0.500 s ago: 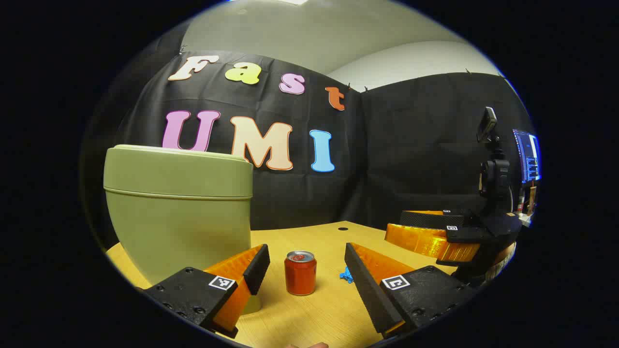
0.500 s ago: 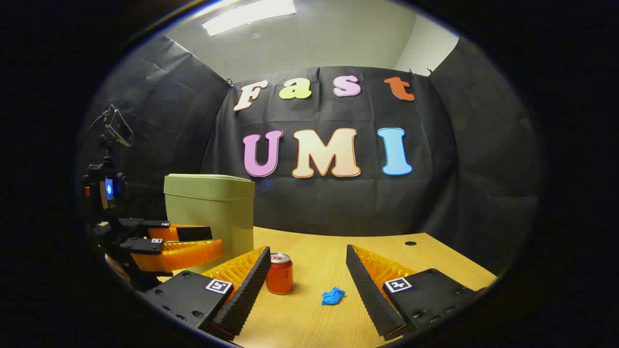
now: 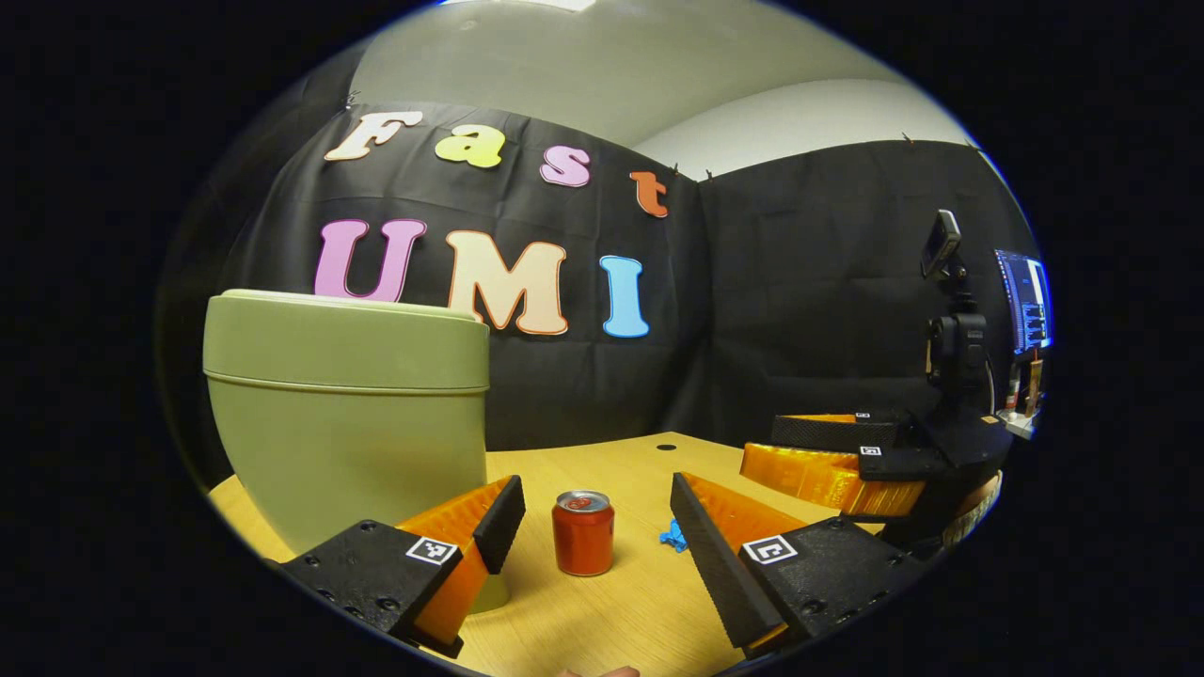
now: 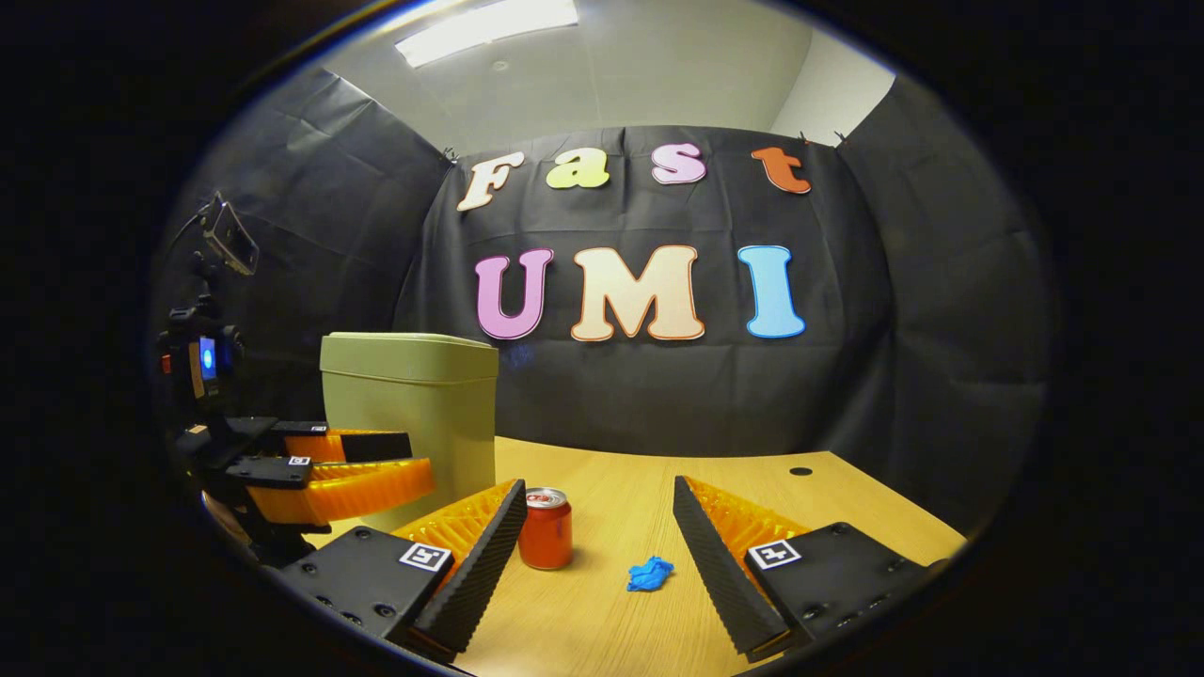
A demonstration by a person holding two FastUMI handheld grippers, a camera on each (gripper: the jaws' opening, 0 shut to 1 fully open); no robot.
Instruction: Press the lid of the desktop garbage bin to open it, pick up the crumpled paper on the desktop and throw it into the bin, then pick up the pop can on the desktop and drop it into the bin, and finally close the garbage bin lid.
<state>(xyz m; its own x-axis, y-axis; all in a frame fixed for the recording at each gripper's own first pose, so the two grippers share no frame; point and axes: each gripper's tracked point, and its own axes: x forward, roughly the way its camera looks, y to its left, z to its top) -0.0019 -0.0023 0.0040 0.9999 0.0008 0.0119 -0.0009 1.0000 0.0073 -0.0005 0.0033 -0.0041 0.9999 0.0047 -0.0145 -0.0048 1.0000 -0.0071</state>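
The garbage bin (image 3: pixel 346 404) was a smooth, matte, pale green tub with rounded corners, and its lid (image 3: pixel 343 340) sat closed, a thin seam marking where it met the body. It stood on a worktop (image 3: pixel 611 611) of light wood grain with a small round hole near the back edge. The pop can (image 3: pixel 583 532) was a short red cylinder with a shiny metal top, standing upright. The crumpled paper (image 4: pixel 649 574) was a small, wrinkled blue wad lying flat on the wood.

In the left gripper view, the left tool (image 3: pixel 593 527) was released, its two wedge-shaped fingers spread wide, with ribbed gripping faces turned inward. The can stood between them and a little ahead, touching neither. The bin rose just beyond the left finger. The paper peeked out beside the right finger.

In the right gripper view, the right tool (image 4: pixel 597 536) was likewise spread and empty. The can stood just beside its left finger, and the paper lay between the fingers, nearer the right one, apart from both. The bin stood behind the can, to the left. The left tool (image 4: pixel 414 461) hovered beside the bin's near face, its fingers parted and holding nothing.
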